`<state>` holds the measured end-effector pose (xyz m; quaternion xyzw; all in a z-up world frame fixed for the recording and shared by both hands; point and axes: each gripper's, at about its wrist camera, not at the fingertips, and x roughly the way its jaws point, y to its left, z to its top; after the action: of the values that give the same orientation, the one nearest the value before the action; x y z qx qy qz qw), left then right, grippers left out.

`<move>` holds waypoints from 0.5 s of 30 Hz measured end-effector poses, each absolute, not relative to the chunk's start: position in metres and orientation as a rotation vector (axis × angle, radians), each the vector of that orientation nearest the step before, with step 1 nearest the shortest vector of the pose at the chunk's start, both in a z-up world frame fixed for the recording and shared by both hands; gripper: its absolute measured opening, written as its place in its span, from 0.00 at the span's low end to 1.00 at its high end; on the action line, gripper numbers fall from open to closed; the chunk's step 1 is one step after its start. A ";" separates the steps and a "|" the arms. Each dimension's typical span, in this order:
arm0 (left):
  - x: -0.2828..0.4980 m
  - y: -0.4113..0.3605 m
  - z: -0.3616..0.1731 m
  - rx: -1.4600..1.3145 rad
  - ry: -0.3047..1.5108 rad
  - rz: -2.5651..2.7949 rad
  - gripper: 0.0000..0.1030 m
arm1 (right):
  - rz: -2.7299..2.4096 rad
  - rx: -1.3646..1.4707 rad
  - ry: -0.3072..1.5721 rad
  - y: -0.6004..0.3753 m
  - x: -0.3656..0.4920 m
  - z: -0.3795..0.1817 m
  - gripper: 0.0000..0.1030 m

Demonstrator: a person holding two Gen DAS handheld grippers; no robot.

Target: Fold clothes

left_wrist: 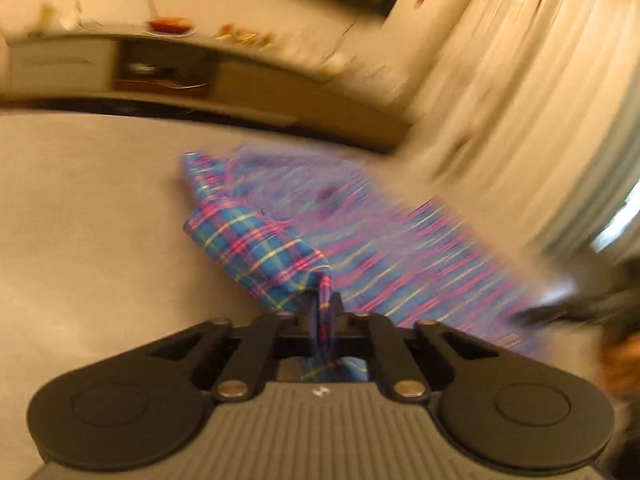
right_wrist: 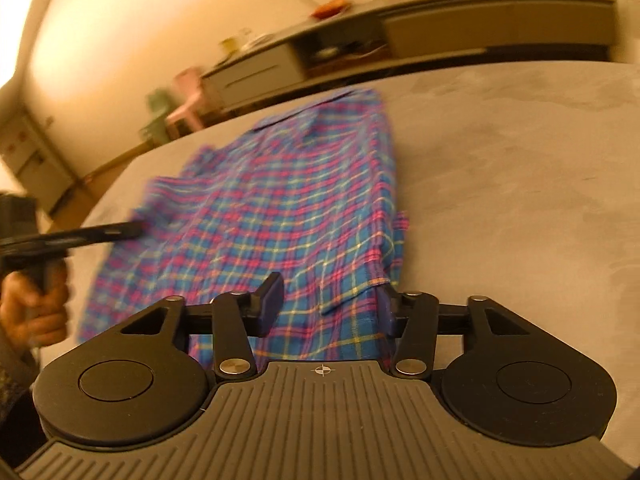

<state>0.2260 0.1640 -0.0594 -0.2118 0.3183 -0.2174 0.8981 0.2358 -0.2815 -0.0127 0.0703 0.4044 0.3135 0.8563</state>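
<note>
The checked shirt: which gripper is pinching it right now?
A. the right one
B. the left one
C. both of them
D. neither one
B. The left gripper is shut on a fold of the checked shirt, while the right gripper stands open over the shirt's near edge, its fingers apart and not pressing on the cloth.

Soft woven plaid cloth shirt [right_wrist: 288, 208], matt grey suede-like tabletop [right_wrist: 520, 184], matt black plastic fingers [right_wrist: 269, 304], shiny metal pins [right_wrist: 235, 366]

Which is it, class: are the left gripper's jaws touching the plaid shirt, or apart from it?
Touching. In the left wrist view, the left gripper has its jaws shut on a pinched fold of the plaid shirt, with cloth running between them.
</note>
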 end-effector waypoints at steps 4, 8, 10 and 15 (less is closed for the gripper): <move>0.230 0.191 -0.096 -0.689 0.689 -0.490 0.04 | 0.617 0.206 0.853 -0.289 0.243 -0.012 0.61; 0.224 0.192 -0.093 -0.680 0.693 -0.441 0.05 | 0.596 0.172 0.859 -0.285 0.241 -0.012 0.61; 0.219 0.181 -0.077 -0.626 0.657 -0.496 0.05 | 0.601 0.161 0.850 -0.285 0.240 -0.011 0.61; 0.226 0.190 -0.114 -0.800 0.700 -0.478 0.04 | 0.622 0.215 0.847 -0.291 0.242 -0.008 0.51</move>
<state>0.2262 0.1897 -0.1140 -0.3778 0.3306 -0.2256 0.8349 0.2420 -0.2910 -0.0079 0.1026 0.4036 0.2965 0.8595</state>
